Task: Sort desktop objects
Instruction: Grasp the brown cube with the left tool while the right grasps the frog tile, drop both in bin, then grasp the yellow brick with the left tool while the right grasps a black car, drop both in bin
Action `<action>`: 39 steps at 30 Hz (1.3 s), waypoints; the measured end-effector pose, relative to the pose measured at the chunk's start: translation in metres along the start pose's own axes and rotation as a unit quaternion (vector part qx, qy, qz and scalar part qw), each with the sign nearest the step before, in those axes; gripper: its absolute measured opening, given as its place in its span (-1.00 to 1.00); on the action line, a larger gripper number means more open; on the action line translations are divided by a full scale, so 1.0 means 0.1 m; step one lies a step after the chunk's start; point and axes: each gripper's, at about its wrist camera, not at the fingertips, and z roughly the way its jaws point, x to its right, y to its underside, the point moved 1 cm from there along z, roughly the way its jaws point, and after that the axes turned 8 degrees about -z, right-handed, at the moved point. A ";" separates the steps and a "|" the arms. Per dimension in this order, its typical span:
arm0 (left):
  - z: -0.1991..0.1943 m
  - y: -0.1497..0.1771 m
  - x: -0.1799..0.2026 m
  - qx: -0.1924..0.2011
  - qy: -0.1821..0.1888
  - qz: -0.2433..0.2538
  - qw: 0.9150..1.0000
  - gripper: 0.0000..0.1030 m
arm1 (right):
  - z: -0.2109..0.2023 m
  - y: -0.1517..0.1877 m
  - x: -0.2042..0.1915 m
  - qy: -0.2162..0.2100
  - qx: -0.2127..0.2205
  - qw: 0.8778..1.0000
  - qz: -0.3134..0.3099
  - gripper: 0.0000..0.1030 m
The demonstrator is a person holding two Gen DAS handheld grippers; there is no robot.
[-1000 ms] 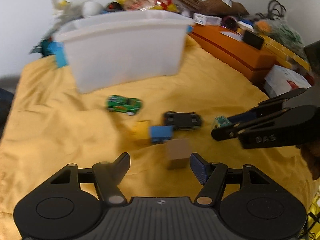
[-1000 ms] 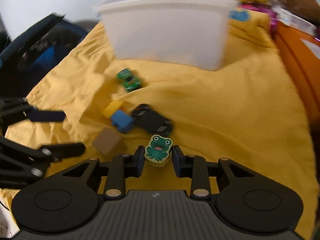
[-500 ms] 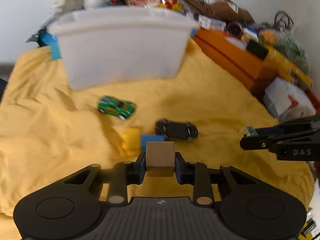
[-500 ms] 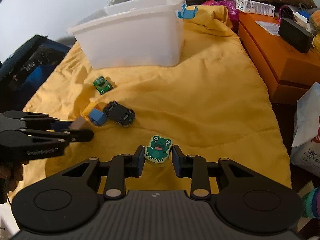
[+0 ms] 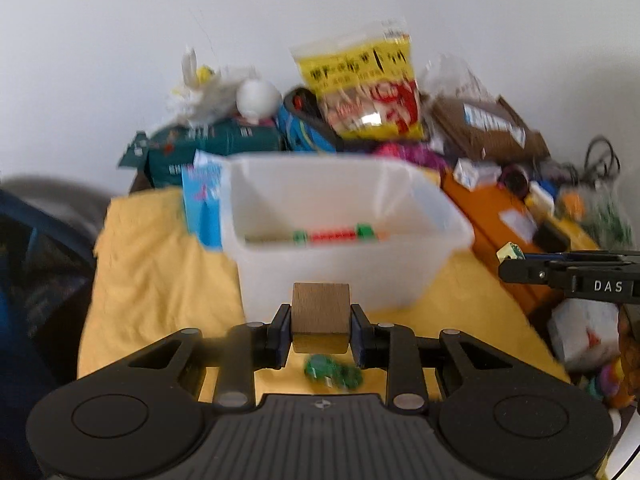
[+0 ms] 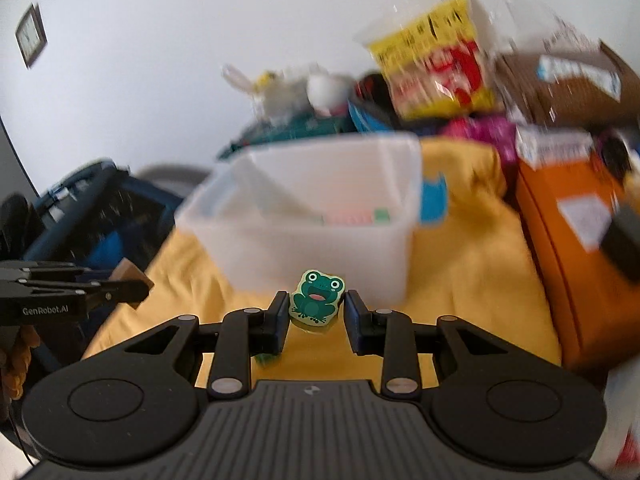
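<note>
My left gripper (image 5: pixel 320 326) is shut on a brown wooden cube (image 5: pixel 320 314) and holds it raised in front of the white plastic bin (image 5: pixel 340 264). My right gripper (image 6: pixel 316 310) is shut on a green frog block (image 6: pixel 316 298), also raised before the bin (image 6: pixel 320 248). The bin holds red and green blocks (image 5: pixel 336 235). A green toy car (image 5: pixel 332 372) lies on the yellow cloth (image 5: pixel 160 280) below my left gripper. The left gripper with the cube shows at the left of the right wrist view (image 6: pixel 132 280); the right gripper shows at the right of the left wrist view (image 5: pixel 508 258).
An orange box (image 6: pixel 580 260) stands right of the bin. Behind the bin lie a yellow snack bag (image 5: pixel 368 88), a teal box (image 5: pixel 208 144), a white plush (image 5: pixel 224 92) and a brown parcel (image 5: pixel 488 132). A dark blue bag (image 6: pixel 100 216) sits at the left.
My left gripper closed on the wooden cube and lifted it. Both grippers rose and moved toward the bin with their blocks; the cars on the cloth dropped below view.
</note>
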 end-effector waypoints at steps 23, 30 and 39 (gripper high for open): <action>0.69 -1.32 0.13 -0.040 -0.015 0.021 0.999 -0.37 | 0.68 -1.19 0.23 0.018 -0.081 0.996 -0.041 -0.36; 0.88 -1.33 0.11 -0.031 -0.072 0.018 0.997 0.41 | 0.85 -1.18 0.30 0.046 -0.081 0.995 -0.041 0.30; 0.65 -0.51 -0.04 -0.034 -0.046 0.047 0.997 0.41 | 0.53 -0.52 0.12 -0.002 -0.066 0.995 -0.076 0.30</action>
